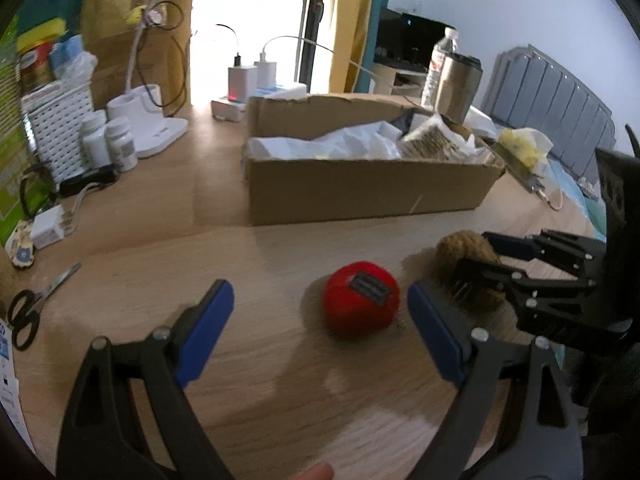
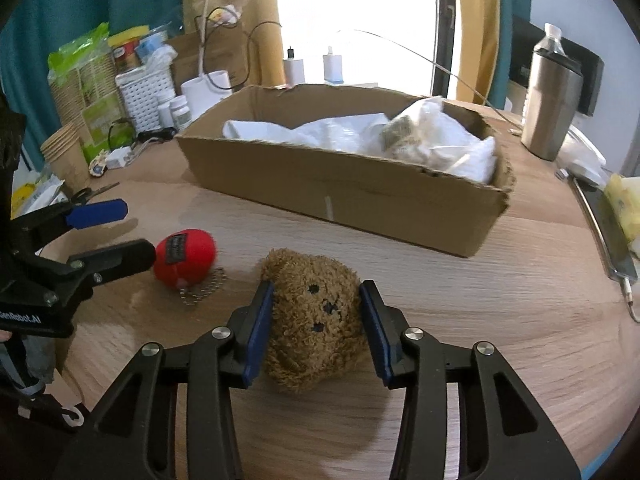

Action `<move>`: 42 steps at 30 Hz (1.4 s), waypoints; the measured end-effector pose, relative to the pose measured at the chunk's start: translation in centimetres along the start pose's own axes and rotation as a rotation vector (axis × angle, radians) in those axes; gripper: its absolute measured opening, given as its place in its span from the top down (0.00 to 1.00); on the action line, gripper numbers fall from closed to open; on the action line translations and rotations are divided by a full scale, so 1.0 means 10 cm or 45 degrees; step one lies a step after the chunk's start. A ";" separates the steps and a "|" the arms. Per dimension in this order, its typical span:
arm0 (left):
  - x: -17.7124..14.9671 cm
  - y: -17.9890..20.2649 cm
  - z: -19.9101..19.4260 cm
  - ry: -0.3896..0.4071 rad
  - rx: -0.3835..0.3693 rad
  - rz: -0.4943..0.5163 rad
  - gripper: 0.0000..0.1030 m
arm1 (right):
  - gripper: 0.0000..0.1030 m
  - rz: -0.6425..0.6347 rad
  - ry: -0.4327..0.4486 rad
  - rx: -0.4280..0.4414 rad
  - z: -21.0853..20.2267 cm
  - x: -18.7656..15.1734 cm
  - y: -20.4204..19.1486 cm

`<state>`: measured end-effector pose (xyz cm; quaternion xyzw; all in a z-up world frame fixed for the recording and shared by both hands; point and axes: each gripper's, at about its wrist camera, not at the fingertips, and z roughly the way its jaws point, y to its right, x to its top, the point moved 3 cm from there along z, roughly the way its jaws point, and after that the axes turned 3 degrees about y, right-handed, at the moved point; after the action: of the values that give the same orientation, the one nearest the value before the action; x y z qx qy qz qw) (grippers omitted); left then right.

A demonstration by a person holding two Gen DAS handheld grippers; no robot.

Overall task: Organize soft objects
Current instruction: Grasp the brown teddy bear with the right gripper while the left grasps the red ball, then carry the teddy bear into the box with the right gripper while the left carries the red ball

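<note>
The right gripper (image 2: 316, 324) pinches the brown bear head (image 2: 316, 320) on the table (image 2: 500, 320), seemingly squeezing it for lifting toward the cardboard box (image 2: 340, 196). The left gripper (image 1: 320, 320) hangs spread before the red plush (image 1: 360, 300), ready to straddle it.

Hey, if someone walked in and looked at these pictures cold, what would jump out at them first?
Probably the fuzzy brown teddy bear lying on the wooden table, squeezed between the blue pads of the right gripper. Next, the bright red plush toy just beside it, with the left gripper open in front of it. Behind both sits a long cardboard box stuffed with white bags.
</note>
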<state>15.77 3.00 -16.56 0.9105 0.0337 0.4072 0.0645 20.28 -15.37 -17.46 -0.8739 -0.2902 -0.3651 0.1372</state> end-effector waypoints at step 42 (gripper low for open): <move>0.10 0.44 0.07 -0.025 -0.093 0.218 0.53 | 0.56 -0.004 0.097 -0.021 -0.22 0.17 0.15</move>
<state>16.96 -1.27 -15.68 0.9109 -0.0597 0.4034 0.0628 20.93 -16.88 -14.77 -0.8600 -0.2829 -0.4008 0.1404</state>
